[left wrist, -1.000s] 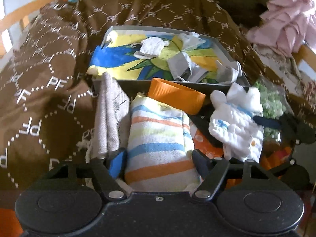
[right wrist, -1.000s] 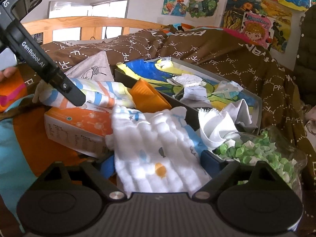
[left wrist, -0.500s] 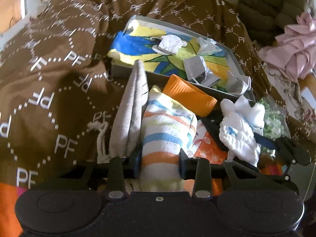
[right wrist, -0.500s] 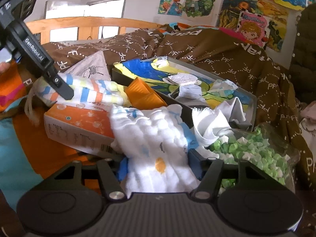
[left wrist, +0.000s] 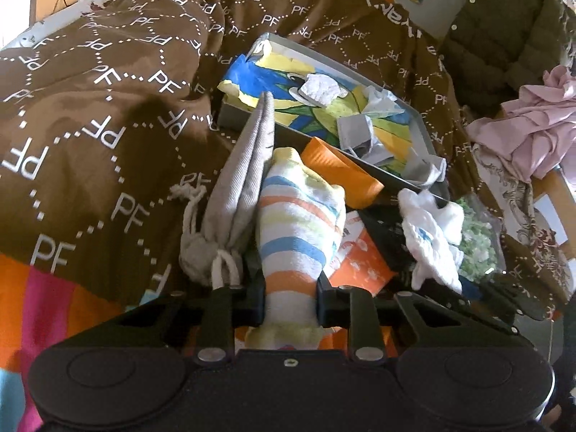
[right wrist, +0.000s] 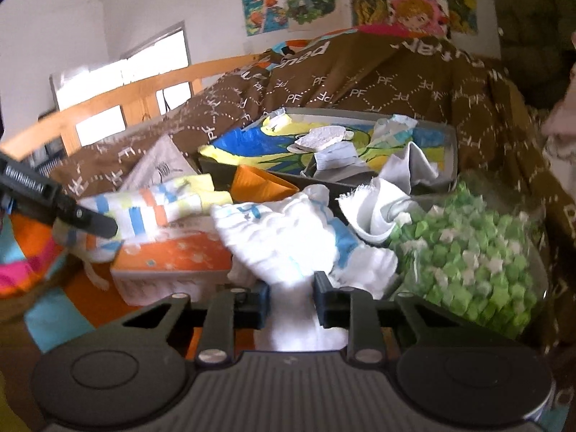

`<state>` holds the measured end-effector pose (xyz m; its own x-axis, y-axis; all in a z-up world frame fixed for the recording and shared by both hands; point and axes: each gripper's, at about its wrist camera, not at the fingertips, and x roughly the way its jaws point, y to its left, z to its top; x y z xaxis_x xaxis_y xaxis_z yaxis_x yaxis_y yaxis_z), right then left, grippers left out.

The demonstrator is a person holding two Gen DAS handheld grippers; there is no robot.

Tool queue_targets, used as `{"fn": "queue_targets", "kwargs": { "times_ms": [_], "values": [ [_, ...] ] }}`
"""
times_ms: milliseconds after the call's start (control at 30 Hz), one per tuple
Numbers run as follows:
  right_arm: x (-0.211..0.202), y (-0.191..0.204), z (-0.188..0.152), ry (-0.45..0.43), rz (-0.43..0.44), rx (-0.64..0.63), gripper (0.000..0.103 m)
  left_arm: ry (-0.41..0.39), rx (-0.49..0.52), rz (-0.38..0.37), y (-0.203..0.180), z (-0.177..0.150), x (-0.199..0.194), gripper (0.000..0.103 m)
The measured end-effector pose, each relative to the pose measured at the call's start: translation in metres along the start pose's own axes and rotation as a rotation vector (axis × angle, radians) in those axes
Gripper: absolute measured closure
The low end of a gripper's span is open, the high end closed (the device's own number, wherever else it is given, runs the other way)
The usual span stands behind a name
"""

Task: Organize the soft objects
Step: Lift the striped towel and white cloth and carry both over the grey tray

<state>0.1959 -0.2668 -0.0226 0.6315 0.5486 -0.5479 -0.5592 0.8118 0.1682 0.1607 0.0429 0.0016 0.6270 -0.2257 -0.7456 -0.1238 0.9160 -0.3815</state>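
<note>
left wrist view: a striped towel (left wrist: 298, 248), rolled, white with blue, orange and yellow bands, sits between the two fingers of the left claw (left wrist: 291, 302). a second ago those fingers stood wide on either side of it; now they are narrow and closing, and the pads pinch the roll's near end. the towel lies on a heap on the bed, touching a grey drawstring bag (left wrist: 237, 194) on its left and an orange box (left wrist: 360, 262) on its right. beyond it stands a grey tray (left wrist: 424, 133) lined with a bright printed cloth, resting on a brown quilt (left wrist: 108, 82) marked with white letters.

right wrist view: a white quilted cloth (right wrist: 288, 241) with blue trim is bunched between the fingers of the right claw (right wrist: 291, 302), which were wide a second ago and are now narrow and closing, squeezing the fabric. the cloth lies against the orange box and just beside a clear bag of green paper stars (right wrist: 471, 248).

both soft things look caught at once, so the likely next step is lifting each clear of the heap.
</note>
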Motion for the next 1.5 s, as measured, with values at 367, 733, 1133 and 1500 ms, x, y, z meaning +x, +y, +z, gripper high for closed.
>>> {"fn": "queue_targets", "kwargs": {
  "times_ms": [367,733,1133,1500],
  "values": [
    [-0.026,0.001,-0.003,-0.009,0.157,0.249,0.081,-0.044,-0.052,-0.097,0.001,-0.021,-0.043,0.078],
    [-0.039,-0.006,-0.018,0.001,0.246,0.49,0.08,-0.023,-0.133,-0.166,0.012,-0.042,-0.068,0.079],
    [-0.053,0.021,-0.002,-0.076,0.261,0.399,0.082,-0.09,-0.111,-0.218,-0.003,-0.041,-0.088,0.079],
    [-0.055,0.033,0.006,-0.094,0.214,0.383,0.091,-0.115,-0.096,-0.25,-0.017,-0.051,-0.09,0.079]
  ]
}}
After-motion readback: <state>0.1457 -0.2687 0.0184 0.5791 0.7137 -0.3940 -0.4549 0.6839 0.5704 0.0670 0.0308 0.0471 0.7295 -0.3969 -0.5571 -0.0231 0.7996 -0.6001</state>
